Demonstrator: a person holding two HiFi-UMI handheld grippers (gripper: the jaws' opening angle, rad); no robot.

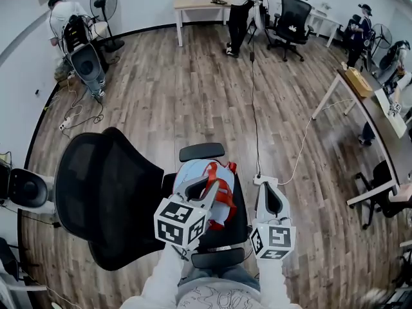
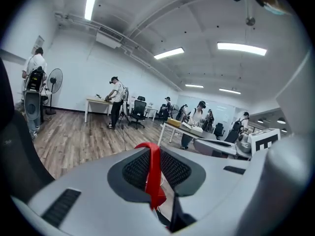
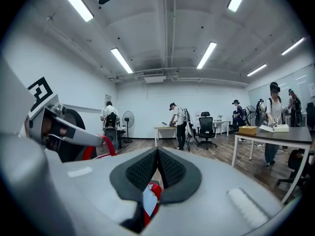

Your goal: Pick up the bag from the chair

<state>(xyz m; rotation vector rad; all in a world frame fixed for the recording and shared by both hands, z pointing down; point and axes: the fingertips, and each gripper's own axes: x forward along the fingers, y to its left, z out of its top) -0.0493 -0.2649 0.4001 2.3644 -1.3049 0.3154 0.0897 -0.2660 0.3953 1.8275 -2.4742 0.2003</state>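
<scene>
The left hand-held gripper (image 1: 206, 187) is clamped on the red strap (image 2: 153, 166) of the bag (image 1: 193, 170), which lies on the chair (image 1: 109, 192) seat directly beneath it. The right hand-held gripper (image 1: 268, 195), jaws together and empty, hangs just right of the bag, so the lift likely falls to the left.

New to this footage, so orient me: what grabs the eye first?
A light-blue bag with a red strap sits on the black chair, bottom centre of the head view. The left gripper is shut on that strap; the right gripper, jaws together, is just right of the seat.
</scene>
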